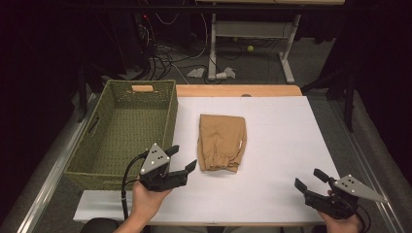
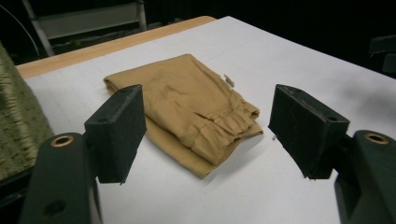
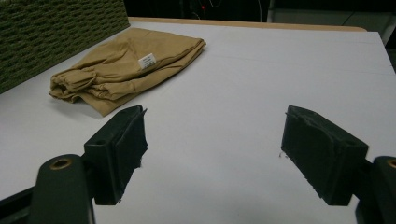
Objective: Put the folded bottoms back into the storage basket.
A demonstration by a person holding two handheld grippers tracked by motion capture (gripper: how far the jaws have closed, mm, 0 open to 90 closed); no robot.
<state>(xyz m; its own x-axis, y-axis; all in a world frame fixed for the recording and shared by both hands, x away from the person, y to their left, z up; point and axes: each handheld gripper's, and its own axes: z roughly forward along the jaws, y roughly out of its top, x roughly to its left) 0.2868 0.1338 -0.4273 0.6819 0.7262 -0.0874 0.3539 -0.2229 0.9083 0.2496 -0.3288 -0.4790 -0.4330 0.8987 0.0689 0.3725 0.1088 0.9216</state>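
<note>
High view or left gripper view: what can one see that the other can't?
High view alone: both hands, the right gripper, and the whole inside of the green basket. Left gripper view alone: the gathered waistband up close, between its own open jaws. Both share the folded tan pants lying untouched on the white table, beside the basket.

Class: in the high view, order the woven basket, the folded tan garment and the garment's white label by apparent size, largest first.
1. woven basket
2. folded tan garment
3. white label, barely a speck
</note>
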